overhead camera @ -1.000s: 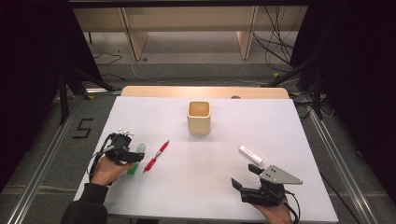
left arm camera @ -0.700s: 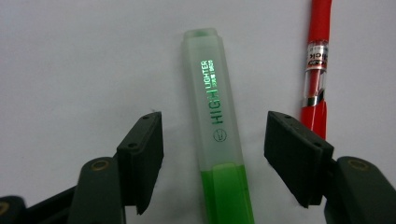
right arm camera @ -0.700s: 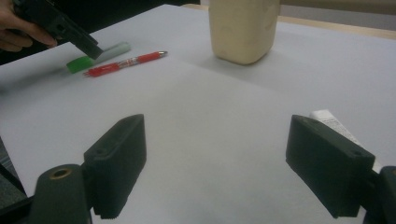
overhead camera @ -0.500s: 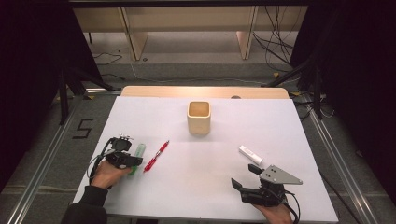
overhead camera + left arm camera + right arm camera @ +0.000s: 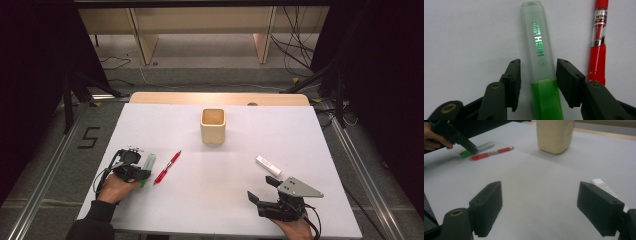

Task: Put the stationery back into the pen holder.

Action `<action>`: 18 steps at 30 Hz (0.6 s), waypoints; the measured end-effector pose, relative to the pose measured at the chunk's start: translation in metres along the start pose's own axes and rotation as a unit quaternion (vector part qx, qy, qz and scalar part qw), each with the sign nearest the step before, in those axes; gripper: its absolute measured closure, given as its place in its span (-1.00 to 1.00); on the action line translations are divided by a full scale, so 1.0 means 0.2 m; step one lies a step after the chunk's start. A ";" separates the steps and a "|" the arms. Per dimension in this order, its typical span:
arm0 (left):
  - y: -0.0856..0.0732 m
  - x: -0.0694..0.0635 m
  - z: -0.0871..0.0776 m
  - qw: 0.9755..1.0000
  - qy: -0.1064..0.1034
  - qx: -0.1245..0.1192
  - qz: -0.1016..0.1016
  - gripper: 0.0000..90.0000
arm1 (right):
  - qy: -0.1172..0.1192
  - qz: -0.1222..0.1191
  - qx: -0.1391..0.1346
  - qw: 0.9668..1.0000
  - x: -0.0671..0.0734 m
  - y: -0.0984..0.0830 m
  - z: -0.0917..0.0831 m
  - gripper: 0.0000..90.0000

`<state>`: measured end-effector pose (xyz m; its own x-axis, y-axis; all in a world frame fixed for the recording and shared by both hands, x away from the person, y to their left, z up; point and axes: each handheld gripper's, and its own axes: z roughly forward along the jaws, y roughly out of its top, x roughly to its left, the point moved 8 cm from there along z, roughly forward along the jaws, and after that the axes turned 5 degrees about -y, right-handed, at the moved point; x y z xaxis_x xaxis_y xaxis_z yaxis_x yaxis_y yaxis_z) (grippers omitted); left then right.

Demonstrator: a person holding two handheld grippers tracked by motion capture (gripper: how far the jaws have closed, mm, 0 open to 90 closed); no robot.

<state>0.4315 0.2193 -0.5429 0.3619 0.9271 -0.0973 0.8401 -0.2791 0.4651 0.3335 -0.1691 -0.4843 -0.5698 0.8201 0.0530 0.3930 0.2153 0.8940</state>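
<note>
At the lower left of the high view the left gripper [image 5: 141,172] is set over a green highlighter [image 5: 148,165] that lies flat on the white table [image 5: 210,200], with a red pen [image 5: 167,167] just beside it. Its jaws have just been closing and now stand a little apart on either side of the highlighter's barrel, near where the clear cap meets the green body, not yet pressing on it. To grip well, I judge they should close squarely and keep clear of the pen, while the right gripper [image 5: 267,192], jaws wide apart and empty, waits at the lower right near a white tube [image 5: 268,166].
</note>
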 end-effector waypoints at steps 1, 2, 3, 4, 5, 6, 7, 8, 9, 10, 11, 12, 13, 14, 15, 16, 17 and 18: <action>0.00 0.00 0.00 1.000 0.000 -0.001 0.000 0.27 | 0.000 -0.001 0.000 1.000 0.00 0.00 0.00 -0.53; 0.00 0.00 0.00 1.000 0.000 0.000 0.001 0.30 | 0.000 -0.001 0.000 1.000 0.00 0.00 0.00 -0.53; 0.00 0.00 0.00 1.000 0.001 0.000 0.001 0.32 | -0.001 -0.002 0.000 1.000 0.00 0.00 0.00 -0.53; 0.00 0.00 0.00 1.000 0.001 -0.001 0.002 0.34 | -0.001 -0.001 0.000 1.000 0.00 0.00 0.00 -0.53; 0.00 0.00 0.00 1.000 0.001 -0.001 0.002 0.38 | -0.001 -0.002 0.000 1.000 0.00 0.00 0.00 -0.53; 0.00 0.00 0.00 1.000 0.001 -0.001 0.001 0.39 | -0.001 -0.002 0.000 1.000 0.00 0.00 0.00 -0.53; 0.00 0.00 0.00 1.000 -0.001 -0.003 -0.002 0.39 | -0.001 -0.002 0.000 1.000 0.00 0.00 0.00 -0.53; 0.00 0.00 0.00 1.000 0.000 -0.003 -0.003 0.41 | -0.001 -0.003 0.000 1.000 0.00 0.00 0.00 -0.53; 0.00 0.00 0.00 1.000 0.002 -0.003 -0.005 0.44 | -0.001 -0.003 0.001 1.000 0.00 0.00 0.00 -0.53; 0.00 0.00 0.00 1.000 0.000 -0.003 -0.007 0.46 | -0.001 -0.003 0.001 1.000 0.00 0.00 0.00 -0.53; 0.00 0.00 0.00 1.000 0.000 -0.005 -0.008 0.46 | -0.001 -0.003 0.001 1.000 0.00 0.00 0.00 -0.53; 0.00 0.00 0.00 1.000 0.000 -0.004 -0.006 0.47 | -0.001 -0.003 0.001 1.000 0.00 0.00 0.00 -0.53; 0.00 0.01 0.00 1.000 -0.002 -0.003 -0.008 0.47 | -0.001 -0.002 0.001 1.000 0.00 0.00 0.00 -0.53; 0.00 0.01 0.00 1.000 -0.005 -0.002 -0.010 0.47 | -0.001 -0.002 0.001 1.000 0.00 0.00 0.00 -0.53; 0.00 0.01 0.00 1.000 -0.007 -0.004 -0.013 0.47 | -0.001 -0.002 0.001 1.000 0.00 0.00 0.00 -0.53; 0.01 0.01 0.00 1.000 -0.008 -0.006 -0.013 0.47 | -0.001 -0.003 0.001 1.000 0.00 0.00 0.00 -0.53; 0.01 0.01 0.00 1.000 -0.007 -0.007 -0.014 0.47 | 0.000 -0.003 0.001 1.000 0.00 0.00 0.00 -0.53; 0.01 0.02 0.00 1.000 -0.008 -0.006 -0.013 0.47 | -0.001 -0.003 0.001 1.000 0.00 0.00 0.00 -0.53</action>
<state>0.4336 0.2220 -0.5419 0.3469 0.9297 -0.1240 0.8441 -0.2519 0.4732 0.3333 -0.1690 -0.4845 -0.5716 0.8192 0.0465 0.3907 0.2218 0.8934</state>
